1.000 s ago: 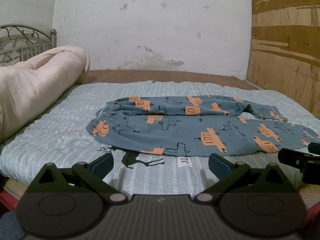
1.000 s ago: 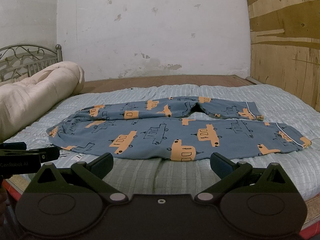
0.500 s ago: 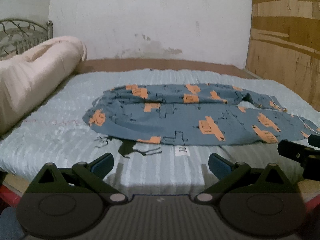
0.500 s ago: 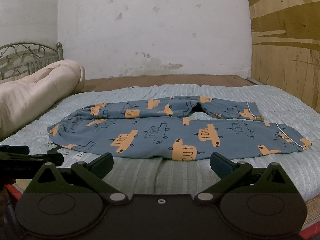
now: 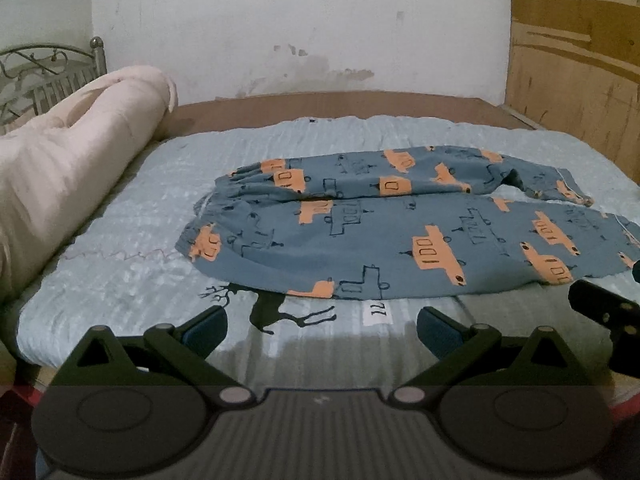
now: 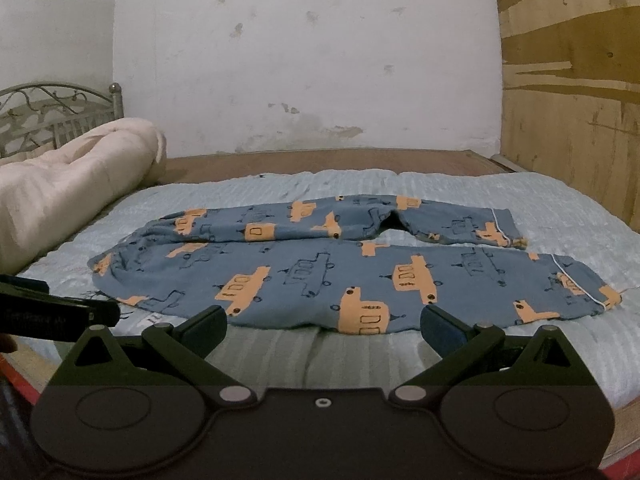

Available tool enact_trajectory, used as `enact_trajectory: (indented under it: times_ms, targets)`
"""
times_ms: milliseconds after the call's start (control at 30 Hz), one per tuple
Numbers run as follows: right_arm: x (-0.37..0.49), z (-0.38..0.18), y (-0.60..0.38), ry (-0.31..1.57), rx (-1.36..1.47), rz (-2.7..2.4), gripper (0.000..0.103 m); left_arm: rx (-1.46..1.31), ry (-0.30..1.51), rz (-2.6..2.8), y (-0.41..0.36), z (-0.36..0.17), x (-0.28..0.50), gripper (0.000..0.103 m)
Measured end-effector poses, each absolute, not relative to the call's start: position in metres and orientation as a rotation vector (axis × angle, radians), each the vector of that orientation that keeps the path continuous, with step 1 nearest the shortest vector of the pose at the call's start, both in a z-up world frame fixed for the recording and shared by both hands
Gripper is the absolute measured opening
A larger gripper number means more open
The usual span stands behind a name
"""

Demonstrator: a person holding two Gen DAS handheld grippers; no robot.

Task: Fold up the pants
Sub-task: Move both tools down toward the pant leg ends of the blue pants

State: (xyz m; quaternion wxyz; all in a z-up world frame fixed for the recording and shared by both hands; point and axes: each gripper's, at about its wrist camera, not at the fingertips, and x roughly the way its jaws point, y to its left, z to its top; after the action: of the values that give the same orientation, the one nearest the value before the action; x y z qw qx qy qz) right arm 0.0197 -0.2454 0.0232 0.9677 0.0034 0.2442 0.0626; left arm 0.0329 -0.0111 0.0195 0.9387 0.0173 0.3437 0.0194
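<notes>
The left gripper [image 5: 322,330] hangs with its two blue-padded fingers spread wide and nothing between them, just short of the near edge of the bed [image 5: 120,280]. The right gripper [image 6: 324,328] is likewise spread wide and empty, poised over the same near edge further along toward the plywood panel [image 6: 568,120]. Each gripper shows at the margin of the other's view: the right one as a dark tip at the right of the left wrist view, the left one as a dark bar at the left of the right wrist view.

Just beyond the fingers, the pants [image 6: 320,272] lie flat on the pale blue striped bedcover [image 6: 440,184], blue cloth printed with orange cars. Their long axis runs along the bed's near edge, side to side across both views. The gathered waistband [image 5: 208,216] points toward the end with the rolled cream quilt [image 5: 64,168] and the metal headboard [image 5: 40,76]; the leg cuffs [image 6: 592,292] point toward the plywood end. The two legs lie roughly parallel, one nearer the grippers and one behind it, parting slightly near the cuffs. A black deer print [image 5: 280,308] on the bedcover peeks out from under the near edge of the pants by the waistband. A stained white wall [image 6: 300,60] rises behind the bed's far edge.
</notes>
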Motion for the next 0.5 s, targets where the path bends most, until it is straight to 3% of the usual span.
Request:
enact_trajectory:
  times_ms: [500]
  targets:
    - [0.062, 0.036, -0.239, 0.558, -0.032, 0.176, 0.102, -0.083, 0.802, -0.002, -0.002, 0.028, 0.075, 0.102]
